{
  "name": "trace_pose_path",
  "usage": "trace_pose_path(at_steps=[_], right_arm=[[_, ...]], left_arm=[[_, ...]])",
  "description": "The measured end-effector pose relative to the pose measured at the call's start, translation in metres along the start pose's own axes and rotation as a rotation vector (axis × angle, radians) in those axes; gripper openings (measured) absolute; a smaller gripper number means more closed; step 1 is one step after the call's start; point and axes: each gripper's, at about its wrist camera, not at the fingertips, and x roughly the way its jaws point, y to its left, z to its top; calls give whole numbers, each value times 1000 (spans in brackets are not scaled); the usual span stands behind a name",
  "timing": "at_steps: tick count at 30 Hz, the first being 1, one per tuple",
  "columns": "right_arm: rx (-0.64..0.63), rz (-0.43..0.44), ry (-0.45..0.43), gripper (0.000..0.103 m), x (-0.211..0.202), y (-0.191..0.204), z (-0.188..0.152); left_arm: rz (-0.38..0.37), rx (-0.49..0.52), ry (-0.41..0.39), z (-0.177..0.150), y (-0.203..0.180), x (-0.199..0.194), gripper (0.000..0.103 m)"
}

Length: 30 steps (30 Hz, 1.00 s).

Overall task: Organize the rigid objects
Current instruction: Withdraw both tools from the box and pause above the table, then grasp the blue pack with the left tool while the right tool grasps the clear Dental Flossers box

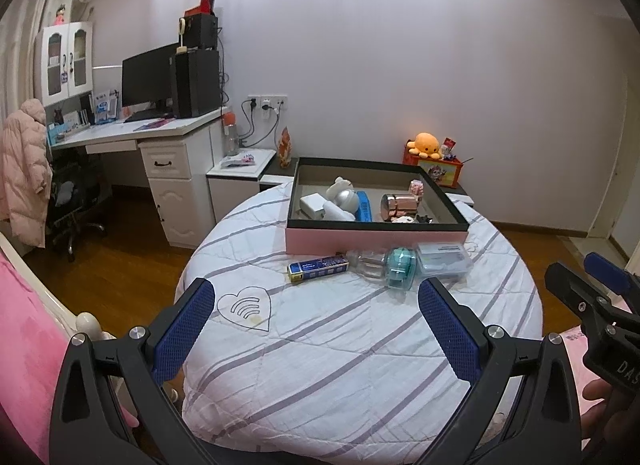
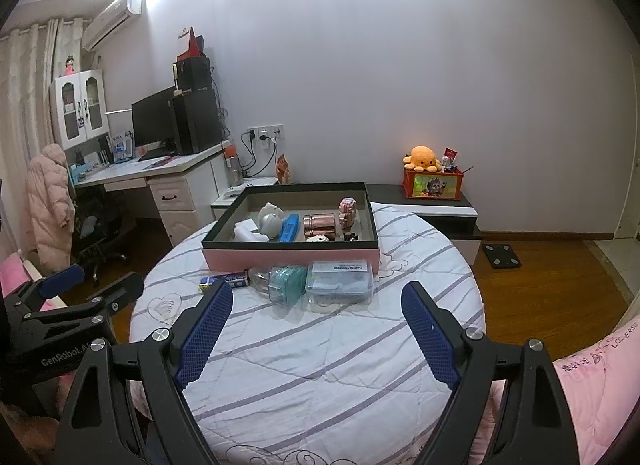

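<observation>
Pink box holds copper jar, blue case, white figurine.

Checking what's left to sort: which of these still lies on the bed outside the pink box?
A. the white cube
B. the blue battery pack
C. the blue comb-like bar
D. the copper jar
B: the battery pack lies on the quilt in front of the box; the others are inside.

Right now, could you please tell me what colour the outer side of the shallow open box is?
Pink, with a black rim; the right wrist view shows it best.
</observation>
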Motion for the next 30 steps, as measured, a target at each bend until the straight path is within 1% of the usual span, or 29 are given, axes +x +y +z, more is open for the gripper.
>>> trace_pose_path(at_steps=[6,13,18,23,30], right_arm=[[-12,-20,57,88,28,-5,-3],[-29,-45,155,88,81,-14,-9],[-28,-52,209,88,114,-18,-13],[-30,-60,255,88,144,-23,-15],[-33,-59,315,88,184,-29,-15]], left_arm=[[6,-7,58,-8,7,33,103],[8,-19,124,-12,17,83,103],[-23,-16,173,-9,22,122,103],[-31,-2,210,-4,15,152,103],[-15,45,257,-2,4,193,103]])
